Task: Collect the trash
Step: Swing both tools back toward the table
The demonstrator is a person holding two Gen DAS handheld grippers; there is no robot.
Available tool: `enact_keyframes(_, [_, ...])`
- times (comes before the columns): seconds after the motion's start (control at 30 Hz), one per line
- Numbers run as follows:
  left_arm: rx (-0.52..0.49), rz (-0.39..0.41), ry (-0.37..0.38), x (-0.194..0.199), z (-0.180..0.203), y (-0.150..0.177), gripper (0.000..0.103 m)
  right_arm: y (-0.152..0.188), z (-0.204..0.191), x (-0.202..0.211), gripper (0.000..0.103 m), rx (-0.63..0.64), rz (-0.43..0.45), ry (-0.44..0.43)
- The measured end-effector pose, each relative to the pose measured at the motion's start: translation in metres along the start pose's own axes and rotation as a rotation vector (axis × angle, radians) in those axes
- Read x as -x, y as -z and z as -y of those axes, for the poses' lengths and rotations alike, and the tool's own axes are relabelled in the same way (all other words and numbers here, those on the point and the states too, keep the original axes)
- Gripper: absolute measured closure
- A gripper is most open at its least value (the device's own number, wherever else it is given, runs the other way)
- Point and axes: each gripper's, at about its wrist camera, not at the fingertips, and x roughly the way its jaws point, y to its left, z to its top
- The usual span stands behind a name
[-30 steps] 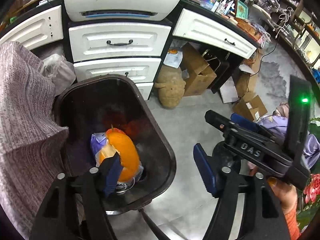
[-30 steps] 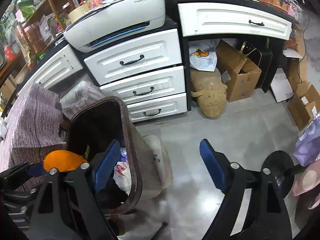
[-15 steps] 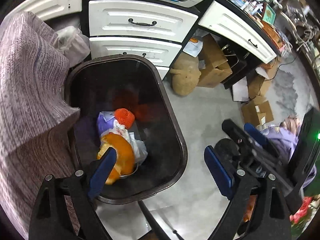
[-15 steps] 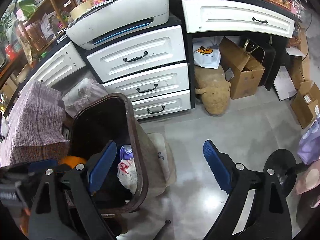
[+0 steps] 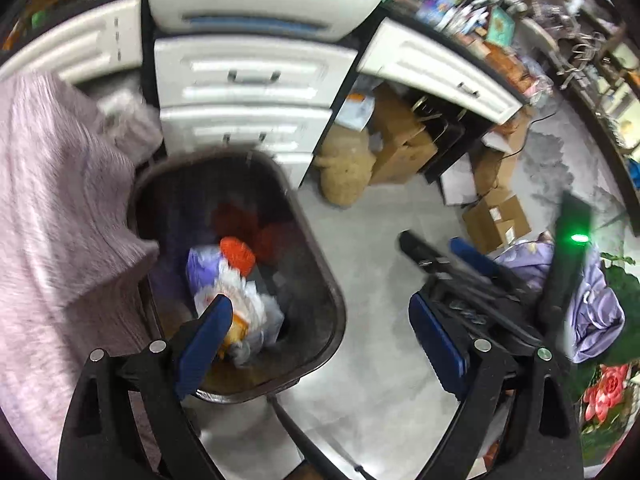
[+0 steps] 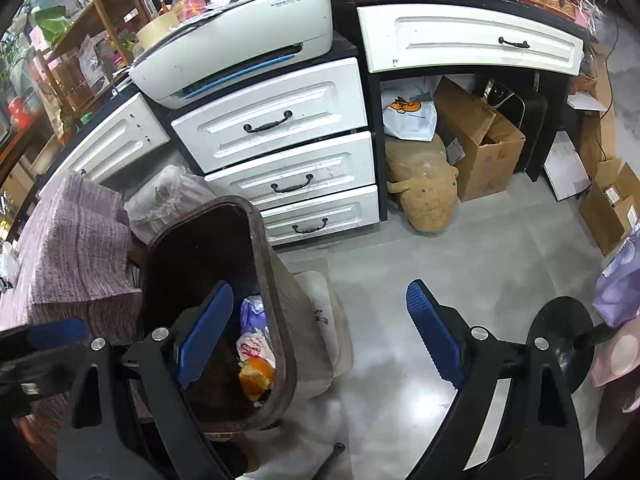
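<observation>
With the orange peel [image 6: 256, 376] in the dark brown plastic bin [image 5: 320, 280], the empty left gripper [image 5: 320, 336], jaws just opened wide, withdraws clear of the rim.

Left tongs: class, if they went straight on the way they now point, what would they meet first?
Probably the rim of the brown bin or the bare floor just beside it. The open left tongs straddle that edge, so depth leaves it unclear.
</observation>
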Motion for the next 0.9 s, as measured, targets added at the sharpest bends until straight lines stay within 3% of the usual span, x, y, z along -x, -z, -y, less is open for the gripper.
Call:
enact_keyframes(0.23, [-0.068, 0.195, 0.035, 0.073, 0.000, 0.013, 0.008, -0.009, -0.042, 0.013, 0.016, 0.051, 0.022, -0.098])
enact_keyframes(0.4, [-0.027, 0.295, 0.014, 0.115, -0.028, 0.024, 0.008, -0.016, -0.097, 0.022, 0.015, 0.140, 0.025, -0.196])
enact_keyframes(0.6, [0.063, 0.399, -0.124, 0.162, -0.088, 0.050, 0.006, -0.018, -0.176, 0.036, 0.015, 0.277, 0.021, -0.335])
enact_keyframes(0.9, [0.159, 0.452, -0.364, 0.217, -0.174, 0.088, 0.006, 0.004, -0.295, 0.052, 0.014, 0.503, -0.018, -0.507])
